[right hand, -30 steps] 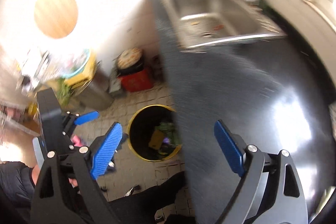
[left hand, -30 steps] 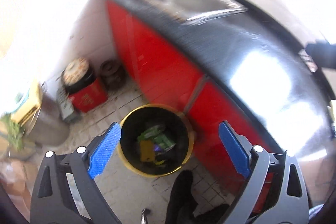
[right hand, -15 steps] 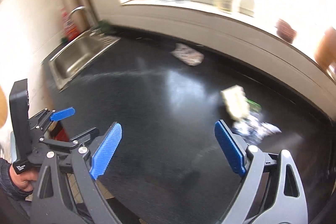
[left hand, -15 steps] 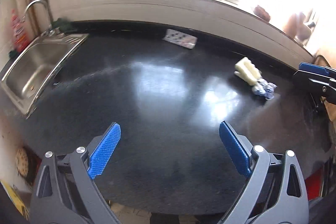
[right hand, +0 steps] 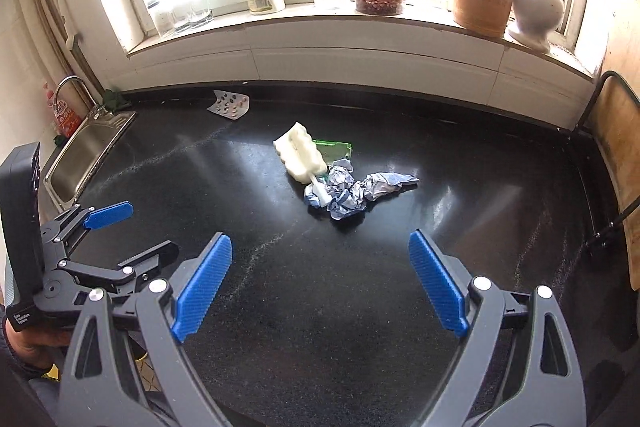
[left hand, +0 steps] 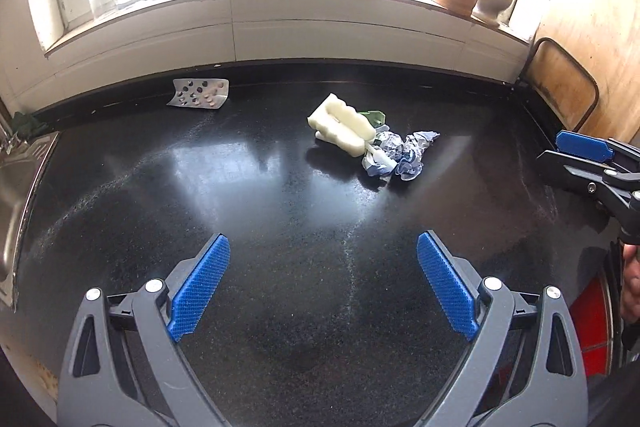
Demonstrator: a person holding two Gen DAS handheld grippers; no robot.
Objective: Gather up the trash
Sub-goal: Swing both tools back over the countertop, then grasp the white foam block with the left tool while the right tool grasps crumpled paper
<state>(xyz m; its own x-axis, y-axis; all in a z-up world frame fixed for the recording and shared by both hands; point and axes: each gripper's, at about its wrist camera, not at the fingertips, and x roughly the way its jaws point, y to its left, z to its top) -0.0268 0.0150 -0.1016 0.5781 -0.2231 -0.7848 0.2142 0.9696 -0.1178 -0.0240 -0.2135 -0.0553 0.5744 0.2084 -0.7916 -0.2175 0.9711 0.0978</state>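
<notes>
Left gripper (left hand: 323, 283): bottom of its own view, blue pads spread wide, nothing between them, touching nothing; it tilts down over the black counter (left hand: 280, 227).
Right gripper (right hand: 320, 281): bottom of its own view, jaws equally wide apart and empty, angled down at the same counter.
Left gripper seen from the right: lower left of the right wrist view, side on, one blue pad pointing right; a hand (right hand: 28, 345) grips its handle at the left edge.
Right gripper seen from the left: right edge of the left wrist view, only a blue pad and dark linkage showing.
Crumpled wrapper (right hand: 352, 193): blue and white, centre of the frame, lying on the counter well beyond both tools.
White foam piece (right hand: 300, 157): just behind the wrapper, touching it, with a green packet (right hand: 336, 149) partly under it.
Blister pack (right hand: 230, 105): upper left of centre, at the counter's back edge, apart from the pile.
Sink (right hand: 88, 155): far left, set into the counter.
Windowsill (right hand: 320, 23): top of the frame, carrying a bottle, jars and a clay pot.
</notes>
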